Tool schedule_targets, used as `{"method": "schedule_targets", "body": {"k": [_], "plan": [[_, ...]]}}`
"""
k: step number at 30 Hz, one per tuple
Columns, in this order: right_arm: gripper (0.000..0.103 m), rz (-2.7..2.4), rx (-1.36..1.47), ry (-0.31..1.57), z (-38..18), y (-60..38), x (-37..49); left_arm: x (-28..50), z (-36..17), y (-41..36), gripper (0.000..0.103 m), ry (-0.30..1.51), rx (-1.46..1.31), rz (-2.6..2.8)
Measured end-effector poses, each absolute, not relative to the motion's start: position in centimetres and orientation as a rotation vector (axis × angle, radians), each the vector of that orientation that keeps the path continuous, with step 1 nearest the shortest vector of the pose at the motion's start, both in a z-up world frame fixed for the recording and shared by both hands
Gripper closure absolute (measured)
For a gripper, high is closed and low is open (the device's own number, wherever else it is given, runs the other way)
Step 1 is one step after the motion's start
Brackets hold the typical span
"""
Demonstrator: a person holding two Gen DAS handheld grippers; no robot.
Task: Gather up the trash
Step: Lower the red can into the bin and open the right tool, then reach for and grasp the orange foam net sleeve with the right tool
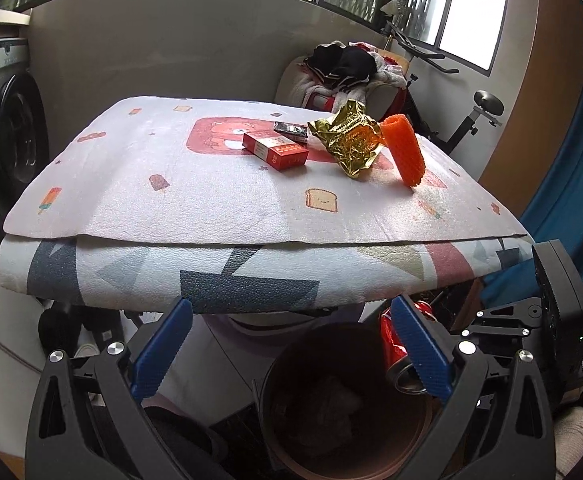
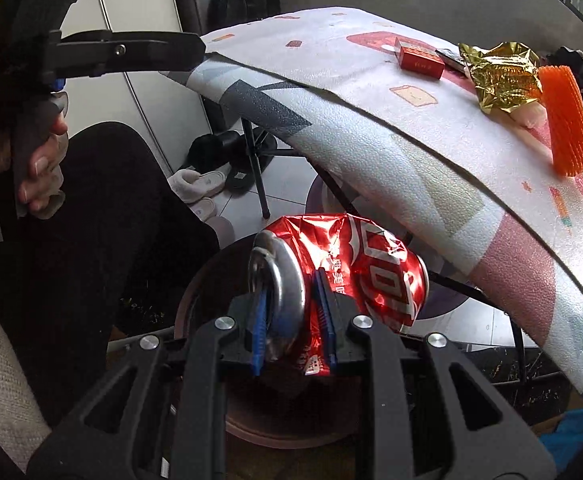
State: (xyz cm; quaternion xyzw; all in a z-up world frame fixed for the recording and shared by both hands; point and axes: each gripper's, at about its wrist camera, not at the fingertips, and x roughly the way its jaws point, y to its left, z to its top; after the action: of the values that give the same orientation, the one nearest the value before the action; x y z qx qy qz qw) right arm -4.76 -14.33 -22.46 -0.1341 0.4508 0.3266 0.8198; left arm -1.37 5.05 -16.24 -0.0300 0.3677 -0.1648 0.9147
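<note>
Fingers (image 2: 323,320) of the right gripper (image 2: 293,324) clamp the crushed red can (image 2: 355,264) crosswise directly above the bin (image 2: 195,300) below the tabletop's (image 2: 371,120) near edge; left fingers (image 1: 163,344) stand apart, empty.

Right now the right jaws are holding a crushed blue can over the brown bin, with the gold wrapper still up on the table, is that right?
Nearly. The crushed can is red, not blue, as the right wrist view shows plainly. The rest stands: the right gripper is shut on it above the brown bin, and the gold wrapper still lies on the table.
</note>
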Motion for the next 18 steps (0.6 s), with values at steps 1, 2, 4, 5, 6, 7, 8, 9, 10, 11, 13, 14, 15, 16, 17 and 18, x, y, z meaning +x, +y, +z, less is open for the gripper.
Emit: {"method": "schedule_targets", "body": {"k": [1,2,4,5,6,7,8,9,10,11,13,14,15,16,17,18], "plan": [[0.078,0.69,-0.281,0.964,-22.5,-14.5,-4.5,-1.4,-16.2,5.1,0.006,0.758,-0.061,-0.339],[0.078,0.686,-0.275,0.967,-22.6,-14.6,-4.4,-1.4,-16.2,5.0,0.006,0.758,-0.06,-0.338],[0.077,0.678,-0.266,0.968,-22.5,-14.8,-4.1,-1.4,-16.2,5.0,0.006,0.76,-0.059,-0.337],[0.077,0.675,-0.262,0.969,-22.5,-14.9,-4.0,-1.4,-16.2,5.0,0.006,0.761,-0.059,-0.336],[0.077,0.671,-0.261,0.97,-22.6,-14.9,-4.1,-1.3,-16.2,5.0,0.006,0.762,-0.06,-0.335],[0.073,0.665,-0.262,0.971,-22.6,-15.0,-4.0,-1.3,-16.3,5.1,0.006,0.763,-0.061,-0.333],[0.062,0.654,-0.265,0.972,-22.6,-15.0,-4.0,-1.3,-16.3,5.1,0.006,0.765,-0.062,-0.332],[0.055,0.64,-0.268,0.969,-22.6,-15.0,-4.0,-1.2,-16.3,5.1,0.006,0.766,-0.063,-0.33],[0.042,0.625,-0.271,0.963,-22.5,-15.1,-3.9,-1.2,-16.3,5.1,0.006,0.767,-0.064,-0.328],[0.029,0.612,-0.27,0.953,-22.4,-15.2,-3.9,-1.1,-16.4,5.2,0.006,0.768,-0.065,-0.327],[0.012,0.593,-0.257,0.931,-22.0,-15.6,-3.9,-1.1,-16.4,5.2,0.006,0.769,-0.066,-0.326],[0.009,0.584,-0.246,0.917,-21.8,-15.8,-3.8,-1.2,-16.4,5.2,0.006,0.769,-0.066,-0.325],[0.008,0.576,-0.234,0.907,-21.5,-16.1,-3.8,-1.2,-16.4,5.2,0.006,0.77,-0.066,-0.324],[0.006,0.566,-0.223,0.899,-21.4,-16.3,-3.7,-1.2,-16.4,5.2,0.006,0.77,-0.066,-0.323],[0.006,0.557,-0.213,0.893,-21.2,-16.6,-3.6,-1.2,-16.4,5.2,0.006,0.771,-0.066,-0.323],[0.006,0.55,-0.202,0.889,-21.1,-16.8,-3.5,-1.2,-16.4,5.1,0.006,0.771,-0.066,-0.323]]}}
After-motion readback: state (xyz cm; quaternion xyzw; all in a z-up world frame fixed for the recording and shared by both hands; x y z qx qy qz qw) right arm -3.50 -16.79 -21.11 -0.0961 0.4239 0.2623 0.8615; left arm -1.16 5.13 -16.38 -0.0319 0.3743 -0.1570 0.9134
